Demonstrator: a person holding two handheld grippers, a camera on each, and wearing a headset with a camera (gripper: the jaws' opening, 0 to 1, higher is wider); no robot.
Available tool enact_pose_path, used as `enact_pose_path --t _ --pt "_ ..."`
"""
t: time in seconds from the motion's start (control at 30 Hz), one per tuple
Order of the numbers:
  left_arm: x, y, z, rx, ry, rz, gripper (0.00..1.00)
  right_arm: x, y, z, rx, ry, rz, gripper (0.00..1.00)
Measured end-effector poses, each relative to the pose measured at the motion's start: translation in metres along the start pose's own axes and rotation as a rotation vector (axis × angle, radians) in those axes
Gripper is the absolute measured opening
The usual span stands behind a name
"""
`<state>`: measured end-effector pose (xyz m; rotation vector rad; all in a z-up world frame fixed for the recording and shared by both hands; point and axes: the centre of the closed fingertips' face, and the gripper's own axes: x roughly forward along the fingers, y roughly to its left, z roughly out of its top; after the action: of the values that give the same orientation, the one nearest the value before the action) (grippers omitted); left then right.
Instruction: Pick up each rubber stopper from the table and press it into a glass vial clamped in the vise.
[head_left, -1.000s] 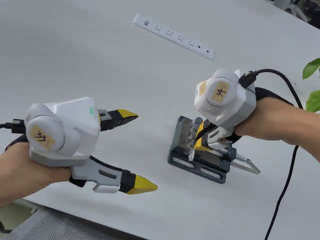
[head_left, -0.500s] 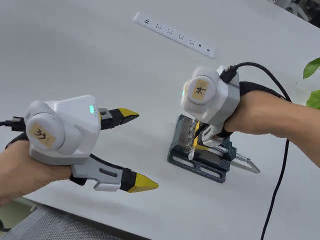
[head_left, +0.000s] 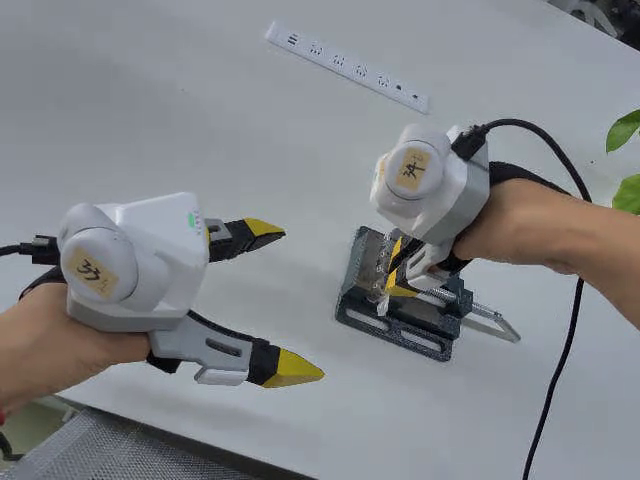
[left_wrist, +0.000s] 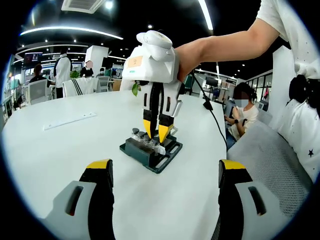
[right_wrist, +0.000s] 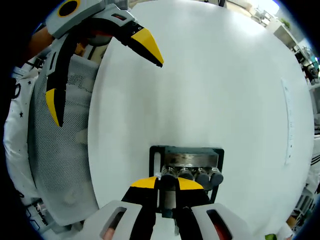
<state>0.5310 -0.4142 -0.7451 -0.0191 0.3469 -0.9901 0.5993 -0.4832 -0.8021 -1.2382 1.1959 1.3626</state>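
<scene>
White table (head_left: 150, 120). Left gripper (head_left: 295, 304) near the front edge, jaws wide apart, empty. Beyond it, vise (head_left: 400, 325) clamps a row of glass vials (right_wrist: 192, 175), dark stoppers (right_wrist: 210, 175) in several. Right gripper (head_left: 393, 272) points down on the end vial, jaws nearly together; can't tell if pinching anything. Power strip (head_left: 345, 68) farthest back.

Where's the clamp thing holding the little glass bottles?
The vise sits on the white table, right of centre in the head view, just under the right gripper, with the power strip farther back.
</scene>
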Motion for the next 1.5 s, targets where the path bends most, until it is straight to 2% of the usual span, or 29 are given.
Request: enact_pose_path --t 0.43,0.63,0.87,1.5 --pt "0.0 0.0 0.001 -0.006 -0.008 0.002 0.85 -0.001 0.0 -0.004 0.028 -0.025 -0.018 0.11" --pt "0.0 -0.001 0.0 -0.007 -0.005 0.003 0.85 -0.01 0.0 -0.005 0.05 -0.063 -0.03 0.07" --pt "0.0 -0.002 -0.001 -0.007 -0.001 -0.001 0.85 -0.012 -0.001 -0.002 0.078 -0.113 -0.026 0.05" --pt "0.0 -0.001 -0.002 -0.016 0.001 -0.003 0.84 -0.005 0.0 0.0 0.077 -0.125 -0.016 0.01"
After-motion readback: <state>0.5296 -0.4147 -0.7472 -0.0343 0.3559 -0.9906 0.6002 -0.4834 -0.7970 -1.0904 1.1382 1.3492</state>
